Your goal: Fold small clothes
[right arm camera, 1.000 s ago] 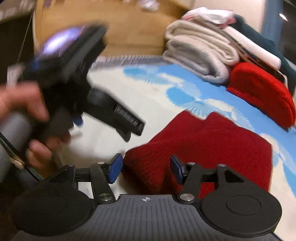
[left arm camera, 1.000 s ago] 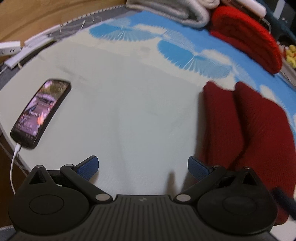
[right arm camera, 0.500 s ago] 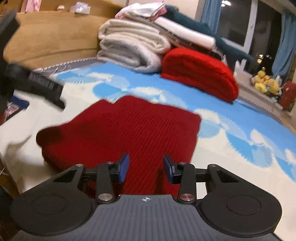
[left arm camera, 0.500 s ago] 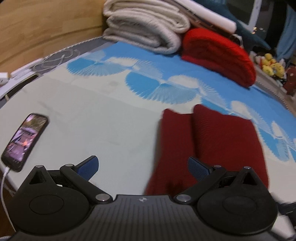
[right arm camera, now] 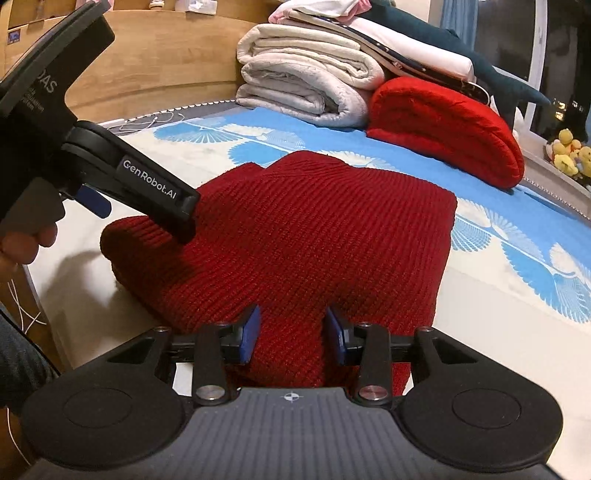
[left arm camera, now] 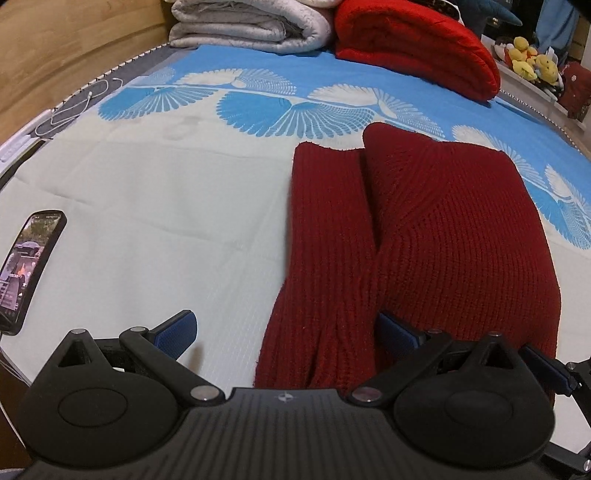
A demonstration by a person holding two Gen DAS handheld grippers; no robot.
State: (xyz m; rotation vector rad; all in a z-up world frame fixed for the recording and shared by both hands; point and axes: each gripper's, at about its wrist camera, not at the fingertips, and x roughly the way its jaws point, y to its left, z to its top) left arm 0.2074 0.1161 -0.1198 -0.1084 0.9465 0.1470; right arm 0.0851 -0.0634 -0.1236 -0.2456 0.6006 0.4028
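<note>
Knit edge first: the right hand-held gripper [right arm camera: 291, 338] sits at 6 o'clock in its own view, jaws drawn part-way in with the near hem of the red sweater [right arm camera: 314, 236] bunched up between them; they have just been closing, though whether the pads truly bite the wool I cannot tell; the left hand-held gripper [left arm camera: 286, 334] stands spread wide, its left pad over bare sheet, its right pad against the sweater's near edge, pinching nothing.

Judging by how it lies, the folding is part done: both sides seem turned in, leaving a narrow strip at 11 o'clock and a broader panel at 1 o'clock that overlaps it along a lengthwise seam; what looks left is the cross fold, near hem carried to the far edge, then tidying.

The sweater is a thick dark-red rib knit, soft and bulky, lying on the bed [left arm camera: 155, 206] near its front edge, on pale sheet that gives way to blue fan print farther off; a phone [left arm camera: 26, 266] lies at 9 o'clock; at 12 o'clock, well apart, a pale blanket [left arm camera: 251, 26] and a brighter red roll [left arm camera: 417, 44].
</note>
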